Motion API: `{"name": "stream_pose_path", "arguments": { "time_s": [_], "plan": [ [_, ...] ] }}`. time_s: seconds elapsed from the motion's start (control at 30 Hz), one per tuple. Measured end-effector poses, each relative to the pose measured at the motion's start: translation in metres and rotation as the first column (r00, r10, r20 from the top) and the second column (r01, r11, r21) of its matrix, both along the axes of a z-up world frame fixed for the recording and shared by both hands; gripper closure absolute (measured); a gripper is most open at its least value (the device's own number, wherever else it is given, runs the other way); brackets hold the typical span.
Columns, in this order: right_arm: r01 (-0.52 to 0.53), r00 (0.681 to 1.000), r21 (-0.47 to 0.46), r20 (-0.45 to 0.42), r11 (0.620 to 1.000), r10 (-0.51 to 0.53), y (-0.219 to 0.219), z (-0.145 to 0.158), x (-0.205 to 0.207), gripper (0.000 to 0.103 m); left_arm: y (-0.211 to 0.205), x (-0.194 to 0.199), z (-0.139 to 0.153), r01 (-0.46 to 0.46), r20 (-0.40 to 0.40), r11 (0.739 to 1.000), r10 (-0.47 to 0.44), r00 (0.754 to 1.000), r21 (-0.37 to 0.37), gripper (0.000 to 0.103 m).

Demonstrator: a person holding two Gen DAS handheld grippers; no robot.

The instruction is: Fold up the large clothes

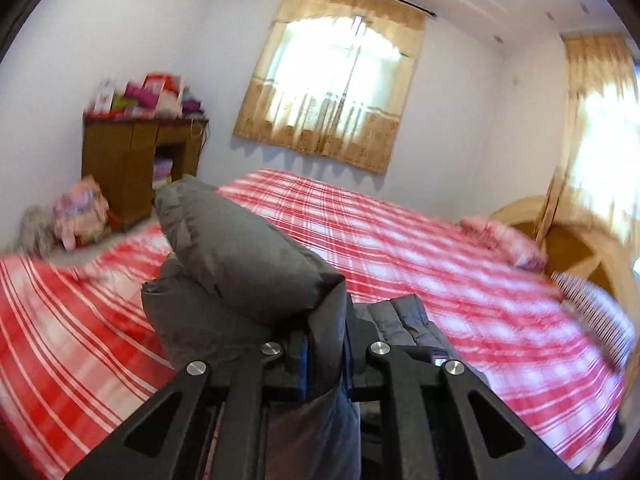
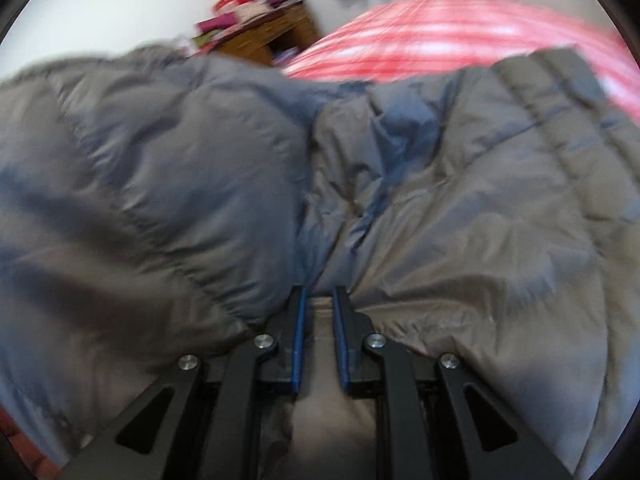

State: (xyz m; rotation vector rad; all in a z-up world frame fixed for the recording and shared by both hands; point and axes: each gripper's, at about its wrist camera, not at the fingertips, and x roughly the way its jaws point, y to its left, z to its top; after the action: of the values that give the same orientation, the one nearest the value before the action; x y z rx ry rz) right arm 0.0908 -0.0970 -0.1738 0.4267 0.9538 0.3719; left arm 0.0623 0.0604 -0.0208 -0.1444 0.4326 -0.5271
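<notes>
A grey puffer jacket (image 1: 240,264) is lifted above the red plaid bed (image 1: 420,248), its fabric pinched between the closed-in fingers of both the left gripper (image 1: 326,344) and the right gripper (image 2: 320,312).

The left wrist camera sat low behind its gripper and looked far across the red checked bed (image 1: 400,248) toward the window (image 1: 336,80). The right wrist camera was very close to the gray puffy coat (image 2: 200,168), which filled most of its view. Both views showed the coat, the bed and the brown desk (image 1: 120,160).
</notes>
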Motion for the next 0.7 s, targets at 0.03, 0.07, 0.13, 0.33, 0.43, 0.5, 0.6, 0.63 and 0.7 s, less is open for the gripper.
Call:
{"name": "stream_pose_path", "arguments": {
  "time_s": [0.03,0.07,0.13,0.33,0.43,0.5,0.6,0.63,0.7],
  "plan": [
    [-0.021,1.000,0.035,-0.013,0.999,0.021,0.002,0.000,0.000,0.084,-0.004,-0.002,0.002,0.005,0.018,0.999,-0.006,1.000,0.041,0.091],
    [-0.029,0.999,0.067,-0.022,0.997,0.030,0.000,0.002,0.000,0.084,-0.007,-0.004,0.002,0.009,0.027,0.998,-0.011,1.000,0.063,0.091],
    [-0.021,0.999,0.118,-0.023,0.993,0.024,-0.014,0.007,-0.004,0.084,-0.014,-0.006,0.003,0.034,0.038,0.995,-0.038,0.999,0.096,0.091],
    [0.120,0.991,0.117,0.046,0.986,-0.126,-0.101,0.039,-0.042,0.084,-0.057,-0.027,-0.006,0.171,0.094,0.962,-0.195,0.976,0.214,0.091],
    [0.200,0.976,0.087,0.066,0.976,-0.206,-0.141,0.046,-0.068,0.084,-0.083,-0.040,-0.017,0.254,0.087,0.929,-0.286,0.954,0.270,0.091],
    [0.261,0.962,0.066,0.070,0.963,-0.265,-0.166,0.047,-0.088,0.084,-0.095,-0.045,-0.024,0.295,0.074,0.905,-0.331,0.941,0.306,0.091],
    [0.329,0.941,0.044,0.070,0.943,-0.331,-0.193,0.046,-0.114,0.084,-0.115,-0.059,-0.042,0.361,0.045,0.853,-0.406,0.913,0.378,0.091],
    [0.347,0.935,0.033,0.068,0.937,-0.349,-0.200,0.045,-0.123,0.084,-0.123,-0.065,-0.051,0.391,0.028,0.824,-0.440,0.898,0.409,0.091],
    [0.357,0.931,0.017,0.069,0.934,-0.358,-0.207,0.047,-0.129,0.084,-0.136,-0.077,-0.064,0.422,0.011,0.776,-0.483,0.876,0.469,0.091]
  ]
}}
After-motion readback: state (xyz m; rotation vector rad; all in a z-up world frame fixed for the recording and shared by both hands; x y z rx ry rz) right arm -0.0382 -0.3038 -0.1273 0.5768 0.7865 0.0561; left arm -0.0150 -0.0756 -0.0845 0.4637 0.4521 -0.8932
